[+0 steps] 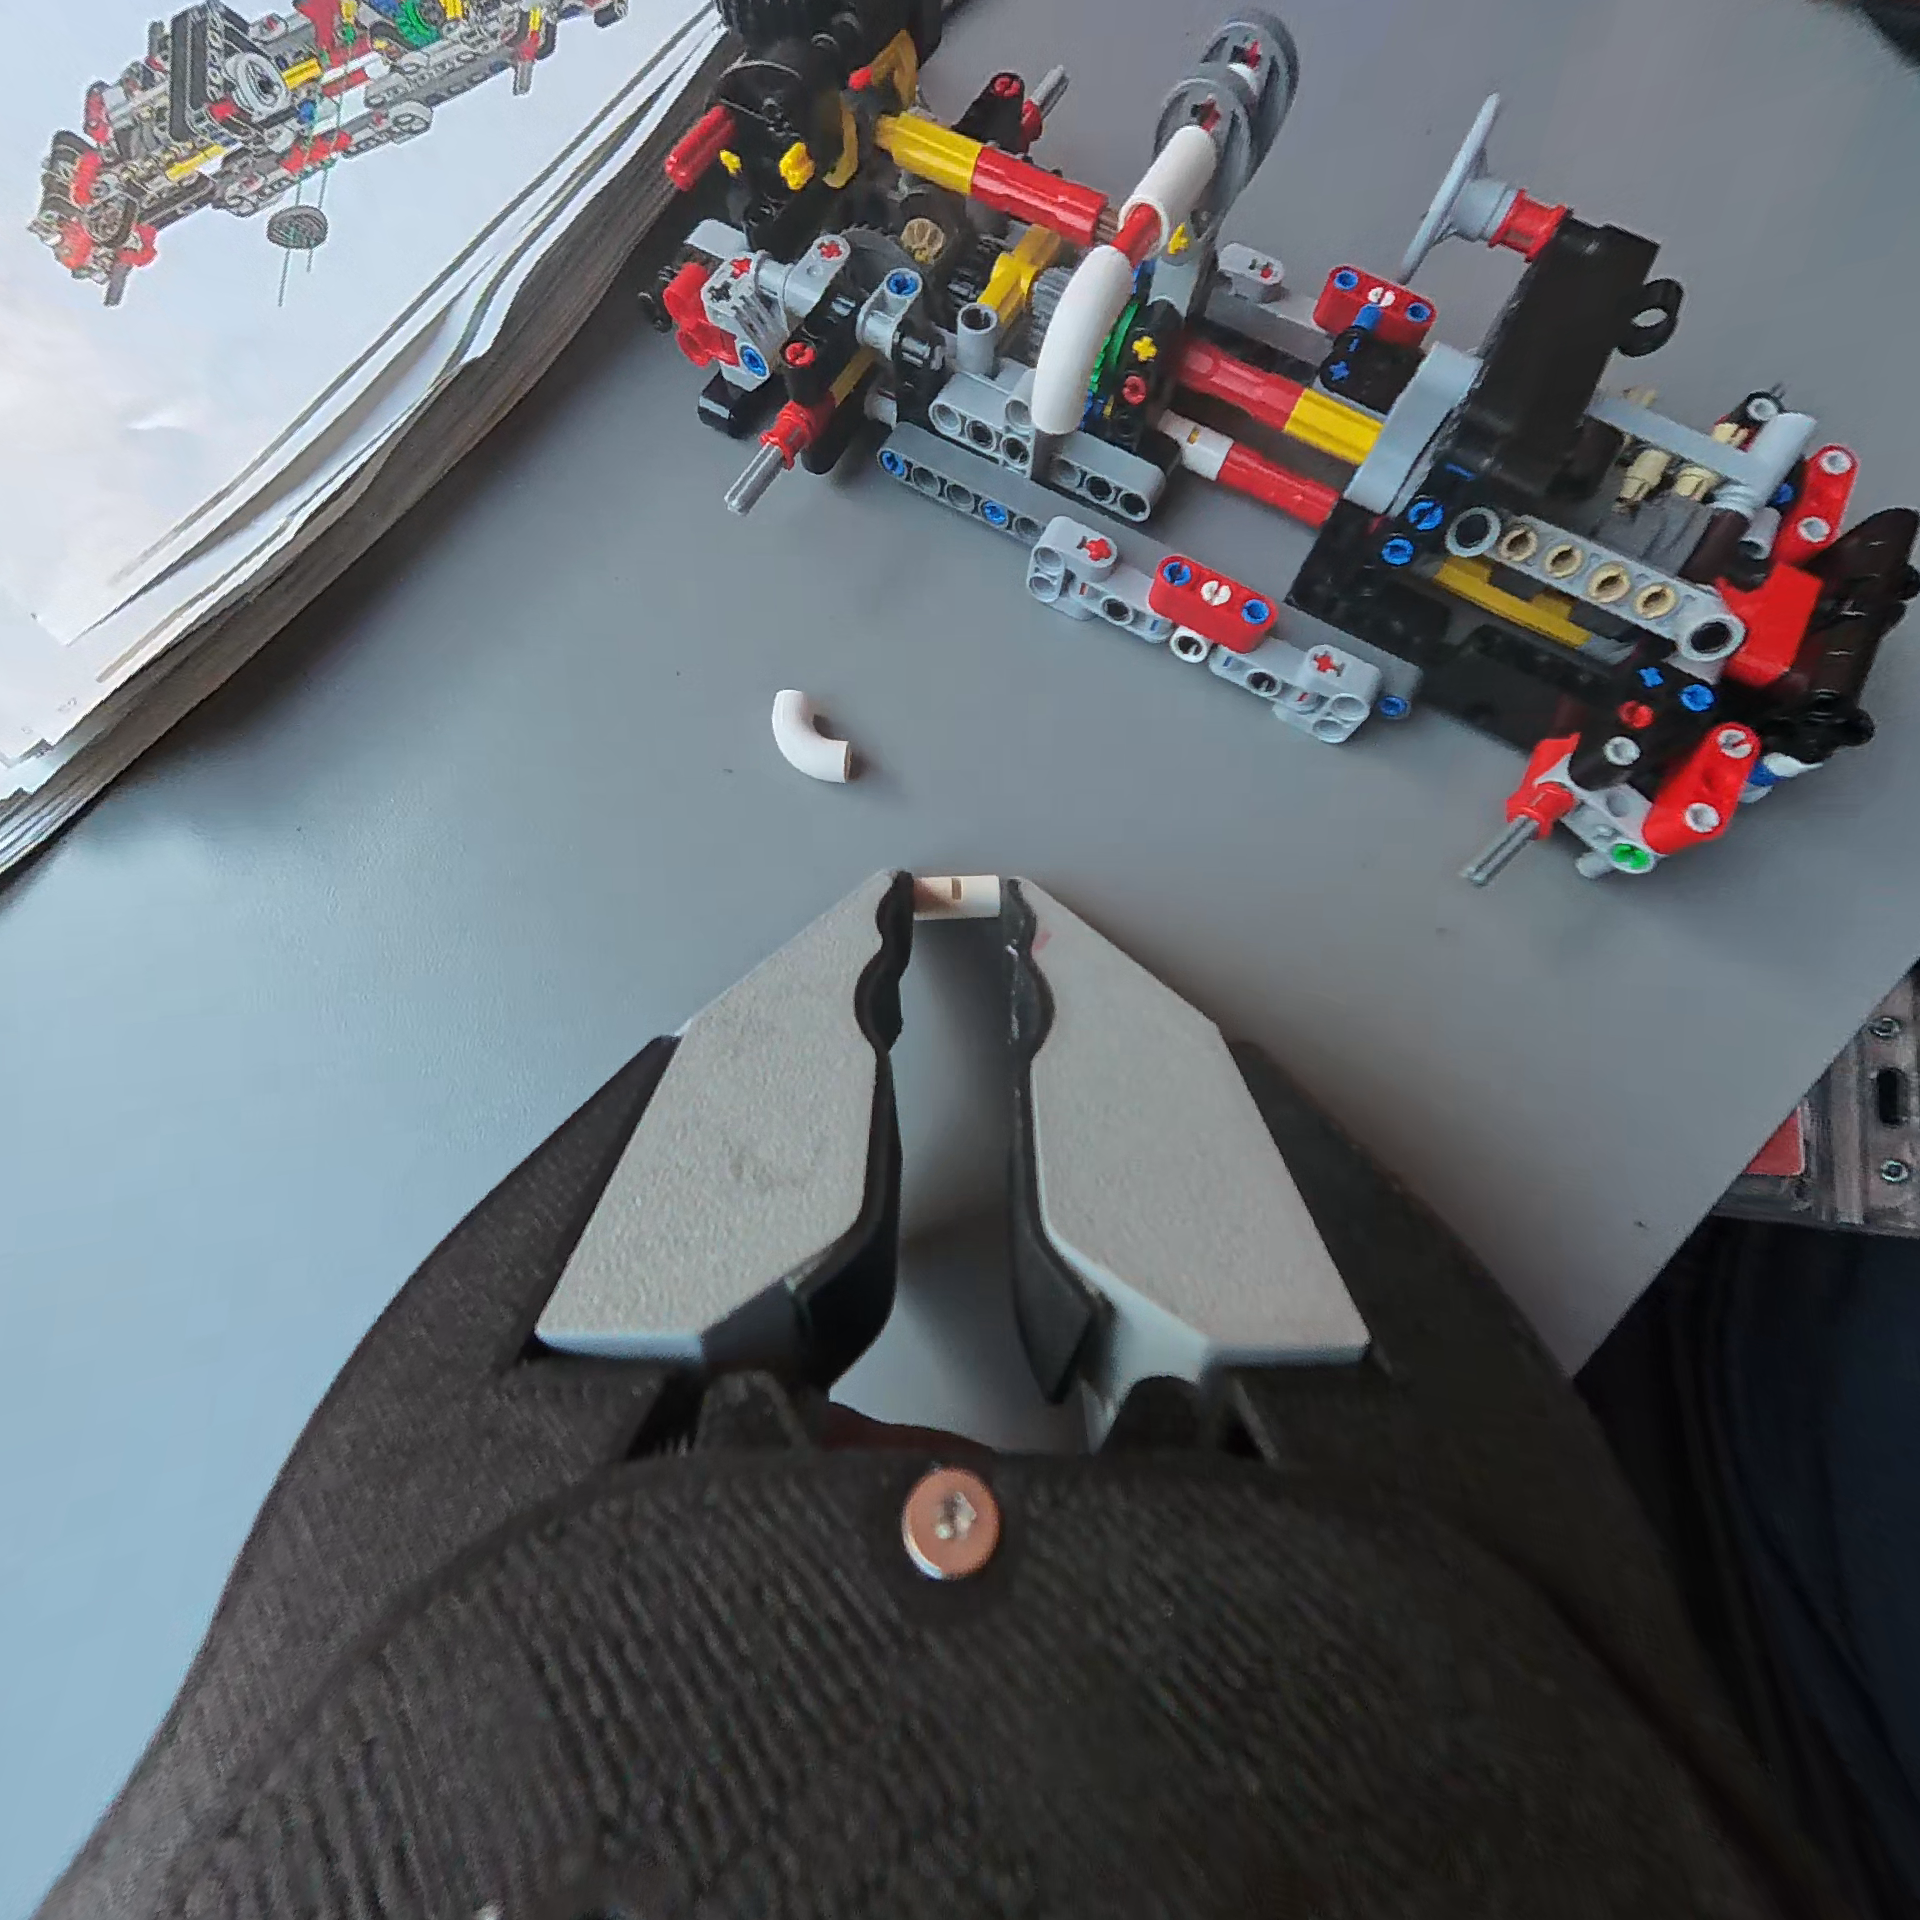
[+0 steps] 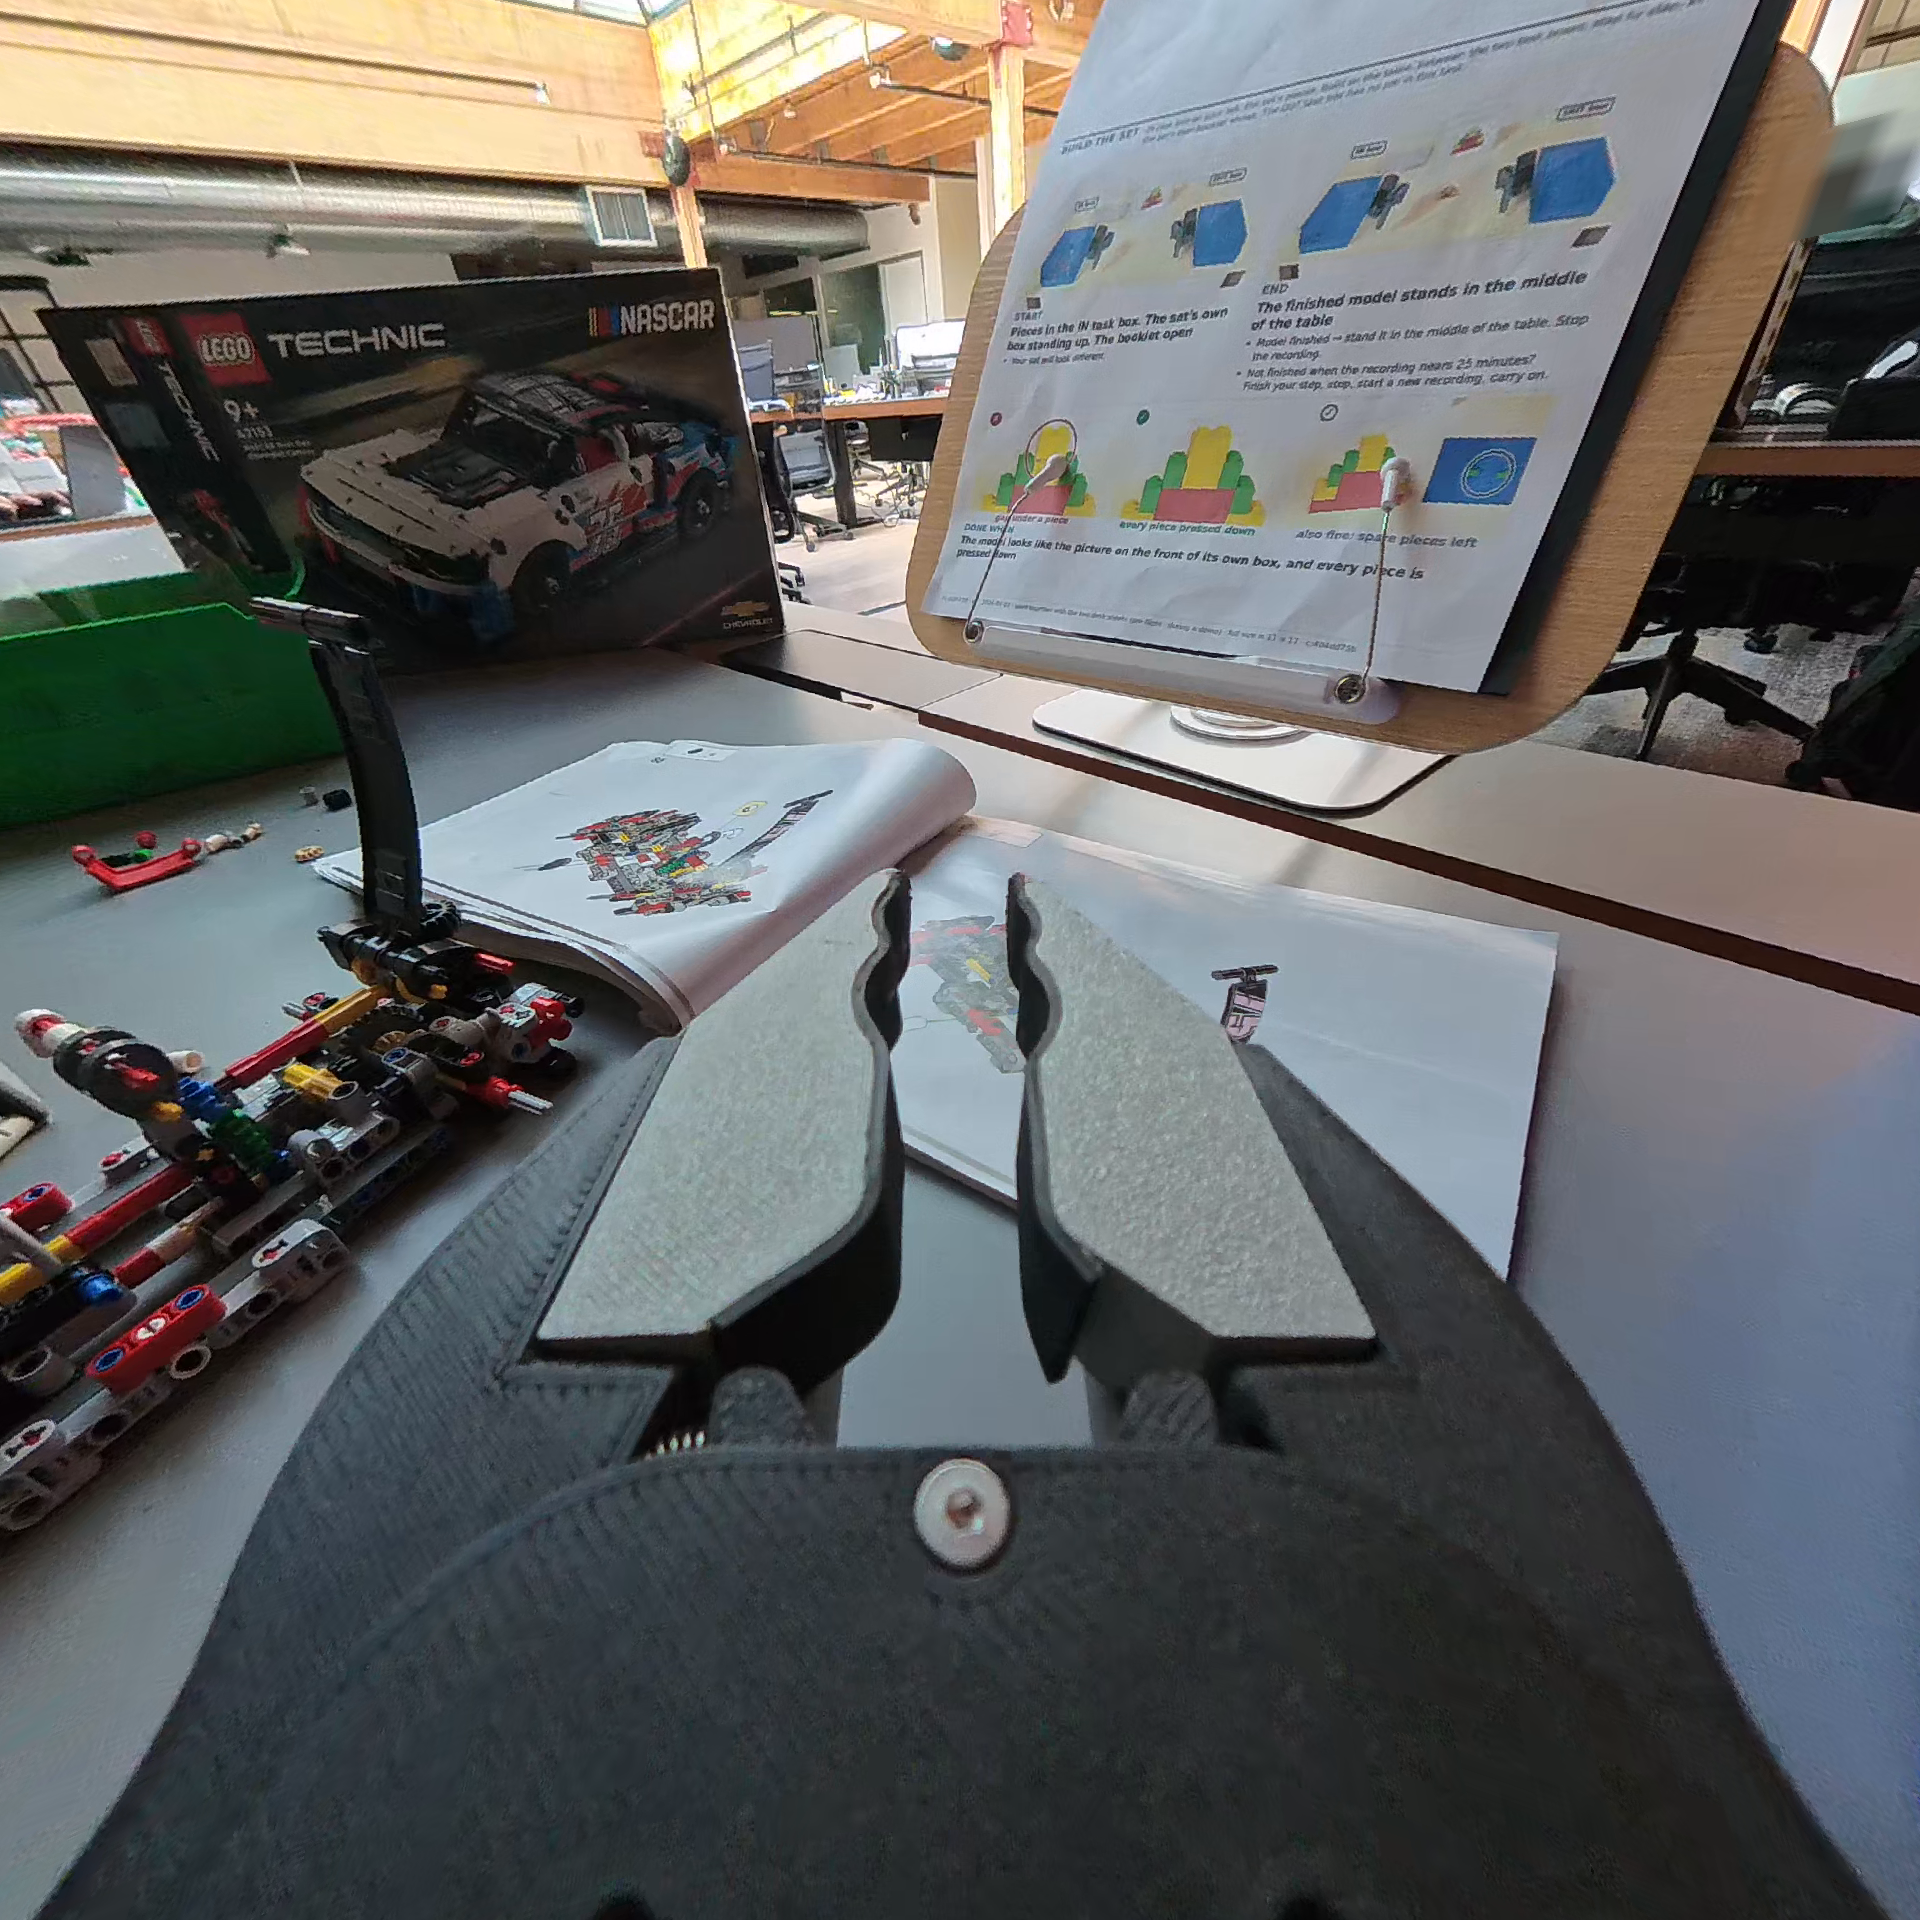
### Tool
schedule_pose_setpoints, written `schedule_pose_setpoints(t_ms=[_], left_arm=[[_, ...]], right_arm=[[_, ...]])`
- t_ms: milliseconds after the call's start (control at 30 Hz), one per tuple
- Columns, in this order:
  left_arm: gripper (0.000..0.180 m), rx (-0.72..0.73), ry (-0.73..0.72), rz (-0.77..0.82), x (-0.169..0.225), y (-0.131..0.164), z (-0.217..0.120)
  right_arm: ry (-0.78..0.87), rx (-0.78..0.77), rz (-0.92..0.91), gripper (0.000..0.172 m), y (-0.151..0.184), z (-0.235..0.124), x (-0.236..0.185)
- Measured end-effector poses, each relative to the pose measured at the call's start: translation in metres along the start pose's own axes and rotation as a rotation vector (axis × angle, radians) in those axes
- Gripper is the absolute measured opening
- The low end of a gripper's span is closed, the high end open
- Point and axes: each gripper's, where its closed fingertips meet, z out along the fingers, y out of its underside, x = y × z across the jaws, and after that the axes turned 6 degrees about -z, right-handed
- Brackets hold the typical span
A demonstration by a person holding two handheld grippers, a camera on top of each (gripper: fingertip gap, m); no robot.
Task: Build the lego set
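Left tongs [image 1: 957,896] are clamped on a small white plastic cylinder [image 1: 957,898] at their very tips, one end against each pad, so its long axis runs crosswise from finger to finger and square to the line of the tongs. It sits at the far end of the tongs, over the grey counter [image 1: 416,935].

Taking the half-built toy vehicle chassis of red, yellow, grey and black plastic beams [image 1: 1247,416] as the landmark: the gripped cylinder is on the near side of the chassis, well apart from it. A short curved white plastic tube [image 1: 808,735] lies loose on the counter between the cylinder and the chassis, off to the chassis's left end, its bend opening toward the chassis. An open paper instruction booklet [image 1: 260,364] lies just left of the chassis.

Right tongs [image 2: 958,894] stand a little apart with nothing between the pads, held to the right of the chassis [image 2: 208,1143] above the open booklet [image 2: 1299,1039]. Behind the chassis stand the dark printed cardboard box [image 2: 436,457] and a green plastic bin [image 2: 135,707]; a wooden sheet stand [image 2: 1683,499] is farther right.
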Motion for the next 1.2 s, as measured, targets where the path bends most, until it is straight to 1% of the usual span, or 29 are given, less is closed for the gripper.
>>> schedule_pose_setpoints(t_ms=[233,433,700,833,1200], left_arm=[[0.013,0.001,0.022,-0.024,0.0,0.0,0.0],[0.014,0.002,0.013,-0.014,0.0,0.0,0.0],[0.014,0.002,0.024,-0.027,0.0,-0.001,0.0],[0.014,0.003,0.032,-0.035,0.0,-0.001,0.0],[0.013,0.003,0.051,-0.056,0.0,-0.001,0.0]], right_arm=[[-0.009,-0.009,0.0,0.015,0.002,0.002,-0.001],[-0.005,-0.002,0.002,0.014,0.0,0.001,0.0],[0.037,0.053,0.051,0.014,-0.008,-0.006,0.015],[0.03,0.047,0.076,0.014,-0.005,-0.004,0.017],[0.022,0.045,0.07,0.014,-0.005,-0.001,0.016]])
